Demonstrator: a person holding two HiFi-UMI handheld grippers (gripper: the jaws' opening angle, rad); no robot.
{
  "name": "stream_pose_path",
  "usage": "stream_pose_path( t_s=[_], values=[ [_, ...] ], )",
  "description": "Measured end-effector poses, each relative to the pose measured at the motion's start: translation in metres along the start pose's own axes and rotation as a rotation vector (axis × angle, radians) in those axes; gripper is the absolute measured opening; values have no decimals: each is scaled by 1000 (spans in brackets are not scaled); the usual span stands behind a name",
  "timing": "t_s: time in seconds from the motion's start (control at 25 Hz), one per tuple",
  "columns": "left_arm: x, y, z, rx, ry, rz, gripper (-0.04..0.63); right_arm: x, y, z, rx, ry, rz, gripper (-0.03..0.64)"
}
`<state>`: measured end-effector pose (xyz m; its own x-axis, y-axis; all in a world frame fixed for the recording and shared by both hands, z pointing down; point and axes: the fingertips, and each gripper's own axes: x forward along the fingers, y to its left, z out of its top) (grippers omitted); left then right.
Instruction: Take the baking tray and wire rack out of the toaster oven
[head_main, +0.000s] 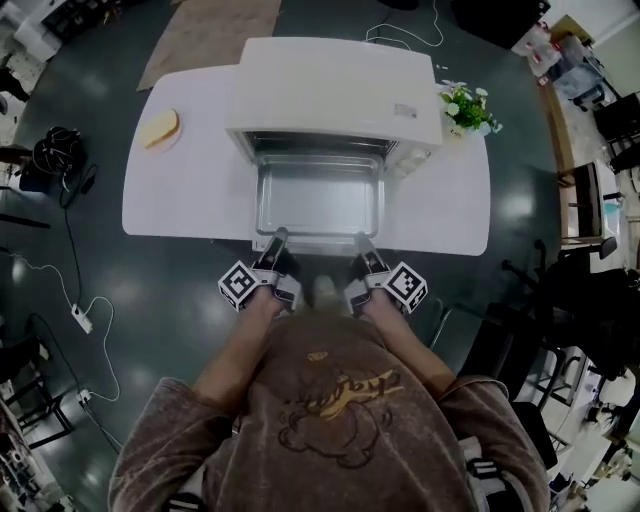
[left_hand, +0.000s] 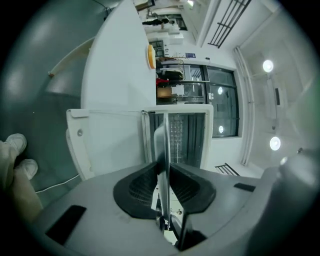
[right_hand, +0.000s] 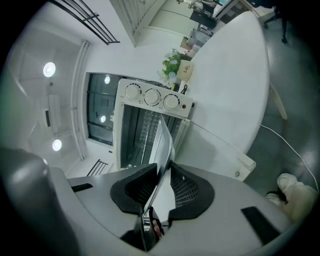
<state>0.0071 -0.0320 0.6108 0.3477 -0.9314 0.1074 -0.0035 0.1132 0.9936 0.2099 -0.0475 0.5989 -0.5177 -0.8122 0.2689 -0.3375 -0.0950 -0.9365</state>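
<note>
A silver baking tray (head_main: 319, 197) hangs mostly out of the white toaster oven (head_main: 335, 90), above its lowered door. My left gripper (head_main: 278, 243) is shut on the tray's near rim at the left. My right gripper (head_main: 362, 245) is shut on the same rim at the right. In the left gripper view the tray's edge (left_hand: 163, 145) runs thin between the black pads (left_hand: 141, 189). The right gripper view shows the tray (right_hand: 162, 145) clamped between the pads (right_hand: 189, 190), with the oven's knobs (right_hand: 151, 96) behind. A wire rack shows faintly inside the oven cavity (right_hand: 142, 127).
The oven stands on a white table (head_main: 190, 180). A yellow slice on a plate (head_main: 160, 128) lies at the table's left, a potted plant (head_main: 466, 108) at its right. Chairs (head_main: 590, 200) and cables (head_main: 80, 300) sit on the dark floor around.
</note>
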Motion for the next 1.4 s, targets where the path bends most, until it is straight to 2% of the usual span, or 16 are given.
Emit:
stream_pose_path(
  t_s=[0.16,0.36,0.84,1.04,1.4],
  values=[
    [-29,-5,-4,9,-22,3,67,-15,9,-15,-20,49,16,78],
    [-62,-10,3,-22,-121,-15,67,-17,21,-39,-32,134,53,78],
    [-163,-1,58,-30,-463,-18,69,26,52,-134,-77,473,163,79],
    [-206,8,88,-52,-608,-5,69,49,63,-183,-97,600,177,80],
    [-235,22,155,-66,-684,16,69,98,77,-246,-96,674,153,80]
  ],
)
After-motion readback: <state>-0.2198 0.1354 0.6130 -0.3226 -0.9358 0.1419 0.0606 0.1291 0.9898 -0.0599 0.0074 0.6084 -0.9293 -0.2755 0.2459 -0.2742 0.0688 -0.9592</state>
